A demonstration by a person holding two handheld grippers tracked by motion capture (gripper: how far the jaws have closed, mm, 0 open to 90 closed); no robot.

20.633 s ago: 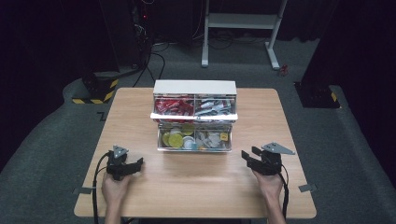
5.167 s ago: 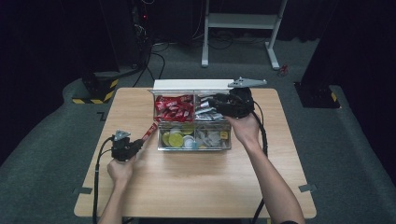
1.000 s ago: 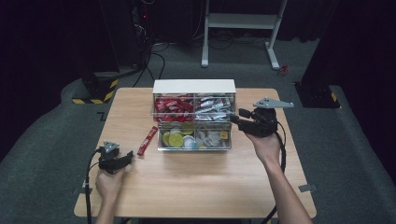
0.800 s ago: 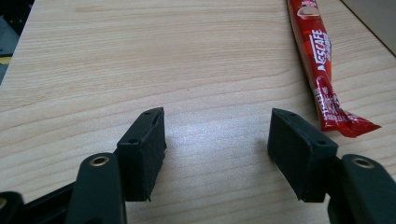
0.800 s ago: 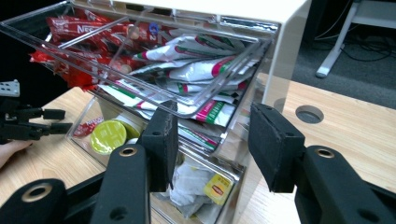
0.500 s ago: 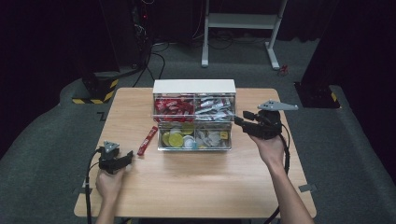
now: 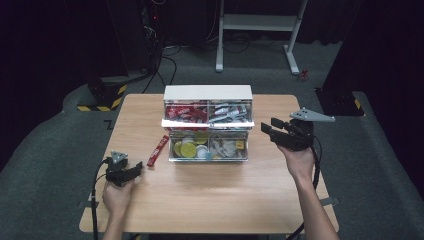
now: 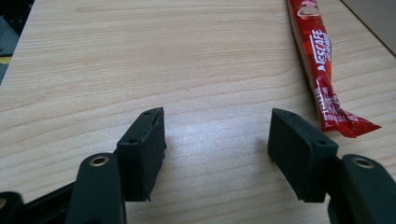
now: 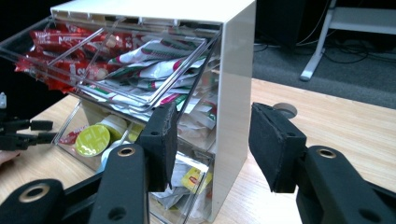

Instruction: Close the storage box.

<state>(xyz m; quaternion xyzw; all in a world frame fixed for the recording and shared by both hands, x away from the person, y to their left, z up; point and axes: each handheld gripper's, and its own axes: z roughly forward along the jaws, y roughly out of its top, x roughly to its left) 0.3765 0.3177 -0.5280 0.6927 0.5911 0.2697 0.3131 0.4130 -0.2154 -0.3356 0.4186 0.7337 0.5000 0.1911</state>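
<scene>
A white two-level organiser (image 7: 207,93) stands mid-table with both clear drawers tilted open. The upper drawer (image 9: 121,60) holds red sachets and white-green sachets; the lower one (image 7: 207,148) holds round pods and small packets. A red Nescafe stick sachet (image 7: 160,150) lies flat on the table left of the organiser, also seen in the left gripper view (image 8: 322,60). My left gripper (image 7: 135,167) rests near the front left, open and empty, with the sachet ahead to its right. My right gripper (image 7: 265,129) hovers beside the organiser's right side, open and empty (image 9: 210,140).
The wooden table (image 7: 220,200) has bare room across its front half. A round cable hole (image 9: 285,109) sits in the tabletop behind the organiser's right side. Dark floor, a white desk frame (image 7: 260,30) and cables lie beyond the far edge.
My right gripper has drawn back slightly from the organiser's right side and lowered. The left gripper and the red sachet stay where they were.
</scene>
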